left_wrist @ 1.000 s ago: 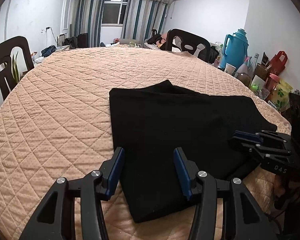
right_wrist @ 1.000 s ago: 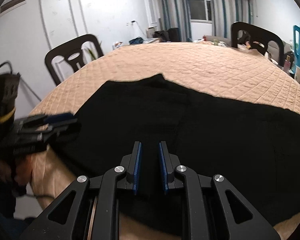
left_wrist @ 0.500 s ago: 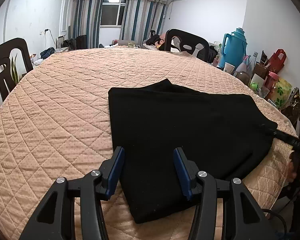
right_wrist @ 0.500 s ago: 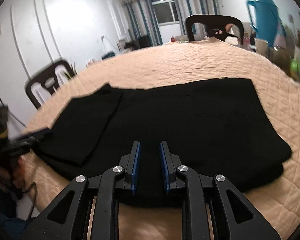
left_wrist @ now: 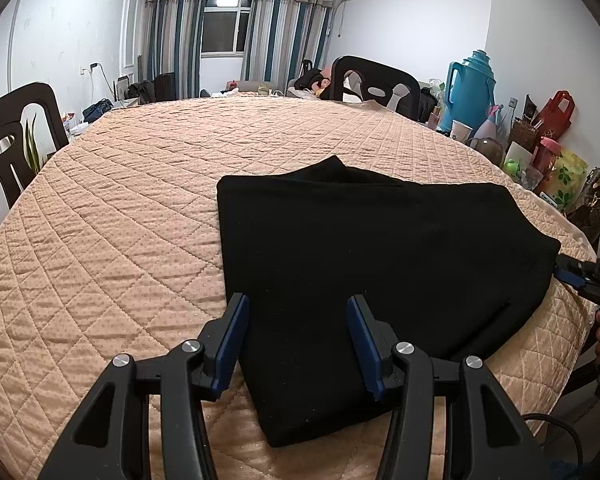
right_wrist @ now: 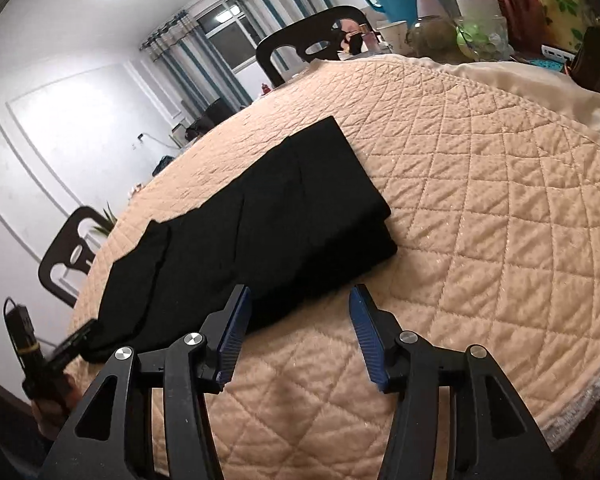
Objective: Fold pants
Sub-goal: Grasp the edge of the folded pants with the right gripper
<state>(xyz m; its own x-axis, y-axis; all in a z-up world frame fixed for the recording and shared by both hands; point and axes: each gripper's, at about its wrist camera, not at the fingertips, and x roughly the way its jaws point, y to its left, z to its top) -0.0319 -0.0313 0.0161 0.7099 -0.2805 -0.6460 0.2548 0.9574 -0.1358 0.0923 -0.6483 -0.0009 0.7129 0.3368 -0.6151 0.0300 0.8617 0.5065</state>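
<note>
While folded flat, black pants (left_wrist: 364, 264) (long axis left-right), grippers apart.

You have the black pants (left_wrist: 364, 264) lying flat on the quilted table cover (left_wrist: 120, 208), folded into a rough rectangle of stacked layers. They sit close to the near edge of the table, toward its right side. One pointed bit of fabric pokes out past the far edge of the fold.
</note>
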